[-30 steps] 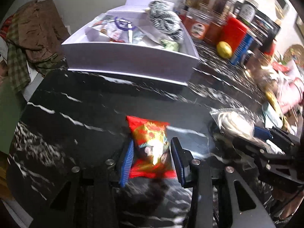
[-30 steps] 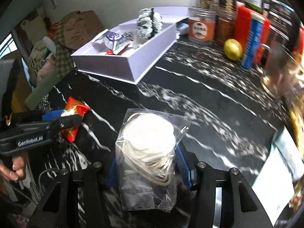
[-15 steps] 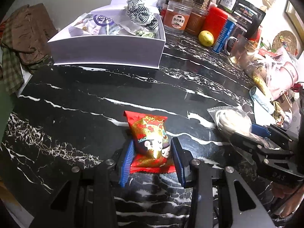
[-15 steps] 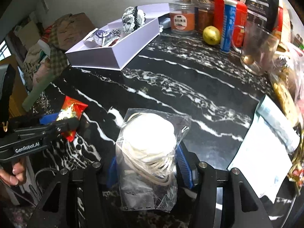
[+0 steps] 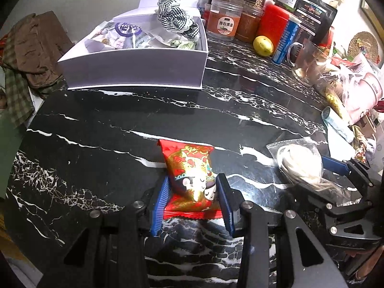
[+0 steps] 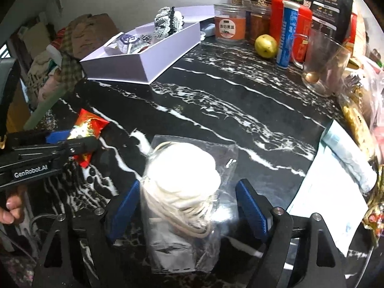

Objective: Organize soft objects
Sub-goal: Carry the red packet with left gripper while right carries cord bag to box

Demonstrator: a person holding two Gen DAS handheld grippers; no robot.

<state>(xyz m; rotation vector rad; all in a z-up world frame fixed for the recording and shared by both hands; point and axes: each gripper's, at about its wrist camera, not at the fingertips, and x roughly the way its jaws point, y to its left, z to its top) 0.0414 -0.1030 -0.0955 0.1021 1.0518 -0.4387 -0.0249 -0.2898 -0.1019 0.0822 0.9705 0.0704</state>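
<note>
A red snack packet (image 5: pixel 189 165) lies on the black marble table (image 5: pixel 115 129), and my left gripper (image 5: pixel 192 184) is shut on its lower half, blue pads pressed on both sides. A clear plastic bag with a white coiled bundle (image 6: pixel 182 168) lies on the table between the fingers of my right gripper (image 6: pixel 188 187). Its jaws are opening; the right pad stands clear of the bag and the left pad is beside its edge. The white open box (image 5: pixel 134 69), at the table's far side, holds a striped cloth (image 5: pixel 177 19) and several packets.
Jars, a red canister, a lemon (image 5: pixel 262 45) and a glass mug (image 6: pixel 324 69) crowd the back right. Papers and wrapped goods (image 6: pixel 336 180) lie along the right edge. Folded brown and checked cloth (image 5: pixel 26 55) lies left of the box. A hand (image 6: pixel 9 206) shows at far left.
My right gripper's jaws have spread apart from the clear bag they pinched before. The left gripper keeps its grip on the red packet. Both views have shifted slightly.
</note>
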